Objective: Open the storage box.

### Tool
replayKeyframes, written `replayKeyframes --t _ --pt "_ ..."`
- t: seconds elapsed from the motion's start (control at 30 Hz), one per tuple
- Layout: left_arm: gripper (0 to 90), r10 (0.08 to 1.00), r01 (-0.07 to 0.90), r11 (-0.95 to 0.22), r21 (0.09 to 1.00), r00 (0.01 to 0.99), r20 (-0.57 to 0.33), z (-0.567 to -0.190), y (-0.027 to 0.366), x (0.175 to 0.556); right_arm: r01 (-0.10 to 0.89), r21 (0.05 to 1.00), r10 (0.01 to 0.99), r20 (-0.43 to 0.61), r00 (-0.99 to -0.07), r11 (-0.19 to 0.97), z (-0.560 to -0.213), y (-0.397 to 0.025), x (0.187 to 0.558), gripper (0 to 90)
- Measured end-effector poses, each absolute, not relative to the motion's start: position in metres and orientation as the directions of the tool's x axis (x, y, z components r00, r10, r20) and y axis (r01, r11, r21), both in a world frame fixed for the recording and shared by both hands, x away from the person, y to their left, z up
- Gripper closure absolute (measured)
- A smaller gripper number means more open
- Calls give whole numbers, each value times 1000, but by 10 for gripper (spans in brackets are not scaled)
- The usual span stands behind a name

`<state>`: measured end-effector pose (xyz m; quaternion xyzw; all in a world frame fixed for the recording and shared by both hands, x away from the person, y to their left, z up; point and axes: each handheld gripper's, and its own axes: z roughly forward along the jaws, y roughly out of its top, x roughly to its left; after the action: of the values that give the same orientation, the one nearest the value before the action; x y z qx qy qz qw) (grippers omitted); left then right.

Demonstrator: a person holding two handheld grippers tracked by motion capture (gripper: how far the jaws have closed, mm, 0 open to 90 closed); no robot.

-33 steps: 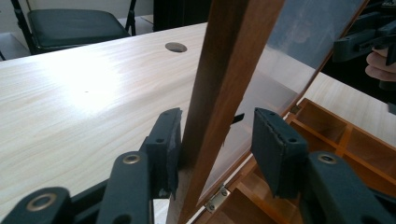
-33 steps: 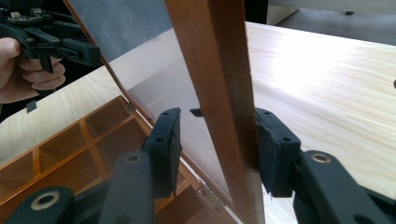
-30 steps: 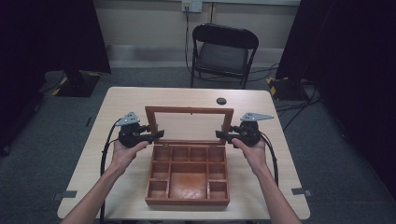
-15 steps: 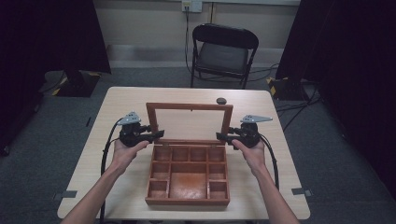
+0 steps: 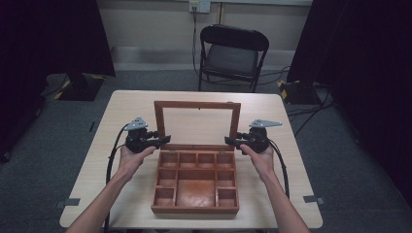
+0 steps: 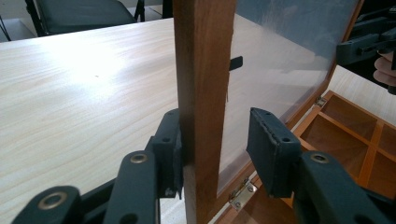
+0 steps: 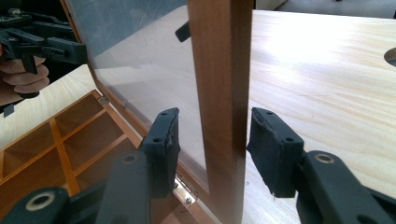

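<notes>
Two grippers straddle the raised lid of the wooden box, which sits centred on the surface. My left gripper is released, one jaw touching the lid's left frame post. My right gripper is also released around the right post. The lid stands nearly upright.

— Pale wood worktop, square, standing on grey carpet floor. Beyond the far edge?

— Black folding chair, facing the worktop. Behind it, a light wall with a socket and a cord hanging down.

— And the sides?

— Dark curtains left and right. Cables trailing over the floor at right.
</notes>
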<state>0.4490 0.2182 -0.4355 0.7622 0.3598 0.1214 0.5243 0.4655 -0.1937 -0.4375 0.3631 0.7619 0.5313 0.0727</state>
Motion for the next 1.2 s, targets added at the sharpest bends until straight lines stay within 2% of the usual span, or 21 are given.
replayKeyframes --t 0.27,0.5,0.77,1.2 --pt "583 692 439 -191 878 694 -197 -441 218 454 484 859 639 279 -717 167 -442 -187 470 547" --pt "572 687 463 -186 867 692 -222 -442 216 462 495 855 648 289 -704 157 -446 -190 474 601" --pt "556 676 474 -175 863 695 -244 -445 216 468 507 848 654 296 -696 155 -447 -193 475 592" --pt "521 672 498 -158 853 687 -277 -454 217 478 513 846 666 302 -682 141 -456 -191 482 528"
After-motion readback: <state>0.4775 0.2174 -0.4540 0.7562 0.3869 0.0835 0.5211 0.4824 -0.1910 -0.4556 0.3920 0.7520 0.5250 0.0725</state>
